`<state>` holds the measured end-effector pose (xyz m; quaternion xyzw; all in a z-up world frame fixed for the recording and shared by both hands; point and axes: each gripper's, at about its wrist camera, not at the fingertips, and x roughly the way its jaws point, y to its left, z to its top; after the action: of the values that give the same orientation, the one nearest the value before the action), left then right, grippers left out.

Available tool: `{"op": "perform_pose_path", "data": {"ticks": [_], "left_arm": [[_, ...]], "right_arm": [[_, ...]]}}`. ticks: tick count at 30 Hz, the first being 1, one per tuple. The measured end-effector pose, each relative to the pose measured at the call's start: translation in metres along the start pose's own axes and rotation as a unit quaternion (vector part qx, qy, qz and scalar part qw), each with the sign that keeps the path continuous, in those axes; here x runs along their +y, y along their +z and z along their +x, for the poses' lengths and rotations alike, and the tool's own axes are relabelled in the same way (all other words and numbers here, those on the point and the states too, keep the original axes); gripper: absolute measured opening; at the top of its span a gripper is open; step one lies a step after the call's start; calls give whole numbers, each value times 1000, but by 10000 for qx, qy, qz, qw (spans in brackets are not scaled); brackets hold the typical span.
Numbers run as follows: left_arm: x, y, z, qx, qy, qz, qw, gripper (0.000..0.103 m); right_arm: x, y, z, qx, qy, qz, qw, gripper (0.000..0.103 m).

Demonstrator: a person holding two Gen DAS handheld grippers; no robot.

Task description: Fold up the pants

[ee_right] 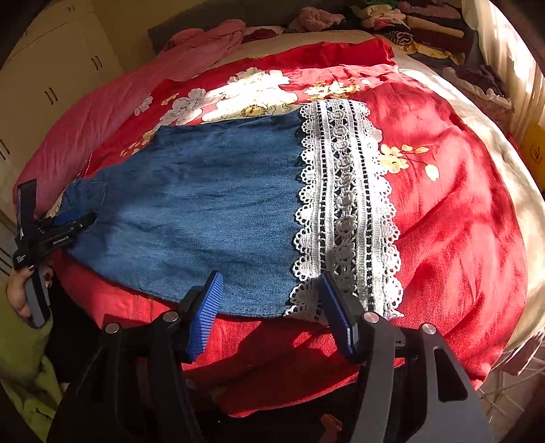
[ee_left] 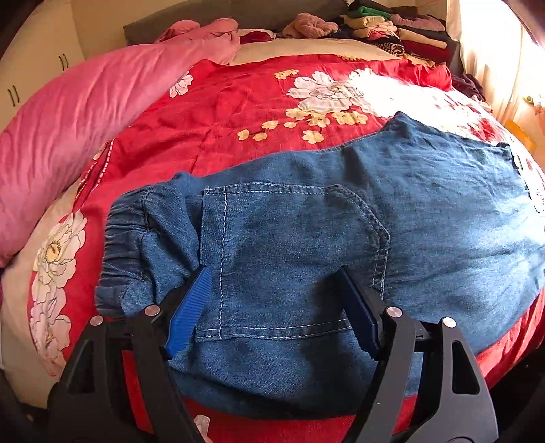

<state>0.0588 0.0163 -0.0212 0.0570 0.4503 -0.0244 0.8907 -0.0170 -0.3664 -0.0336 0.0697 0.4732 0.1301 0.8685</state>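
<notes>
Denim pants (ee_left: pixel 306 238) lie flat on the red floral quilt (ee_left: pixel 238 102) of the bed, long axis running from the elastic waistband (ee_left: pixel 119 245) at the left to the white lace cuff (ee_right: pixel 344 204) at the right.

Left tongs (ee_left: pixel 272 306): open, blue pads straddling the back-pocket area at the near hem; cloth lies between them but the pads do not look pressed on it.

Right tongs (ee_right: pixel 272 313): open, poised at the near edge where denim meets lace, just above or at the fabric; contact cannot be told.

From each pair of tongs the pants spread toward 12 o'clock. The left hand is nearer the waist, the right nearer the cuff.

Judgement: a fold bringing one end over the other looks likely next.

Pink blanket (ee_left: pixel 68 143) at 10 o'clock; clothes pile (ee_left: pixel 391 30) at 1 o'clock.
</notes>
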Motion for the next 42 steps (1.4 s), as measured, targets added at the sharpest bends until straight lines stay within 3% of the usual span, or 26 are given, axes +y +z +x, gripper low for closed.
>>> {"op": "perform_pose_path", "data": {"ticks": [7,14,21,29,31,33,34,35,37,42], "left_arm": [[-12,30,-36,-537,-389,56,9978,72],[-44,83,-19,-607,-739,346,9948,72],[-77,114,19,-325,-1224,465,9909,72],[-95,129,71,210,-1639,469,9851,72],[-99,130,83,251,-1589,525,9856,72],[-101,130,94,322,-1620,447,9852,70],[-101,129,96,336,-1673,376,9846,60],[-101,128,97,324,-1725,317,9840,38],[-102,128,95,334,-1899,213,9810,5],[-97,137,75,16,-1845,183,9827,2]], "right_arm": [[-22,29,-26,-667,-275,252,9971,57],[-41,82,-25,-1032,-259,459,9933,57],[-68,131,19,-759,-151,689,9946,57],[-98,127,75,-397,-87,1059,9935,56],[-100,126,79,-375,41,1065,9936,50],[-100,126,79,-420,306,1064,9930,37],[-99,125,79,-444,334,1048,9929,35],[-98,124,78,-460,384,1010,9931,28],[-95,122,75,-539,562,957,9924,20],[-80,121,44,-1204,535,570,9896,16]]}}
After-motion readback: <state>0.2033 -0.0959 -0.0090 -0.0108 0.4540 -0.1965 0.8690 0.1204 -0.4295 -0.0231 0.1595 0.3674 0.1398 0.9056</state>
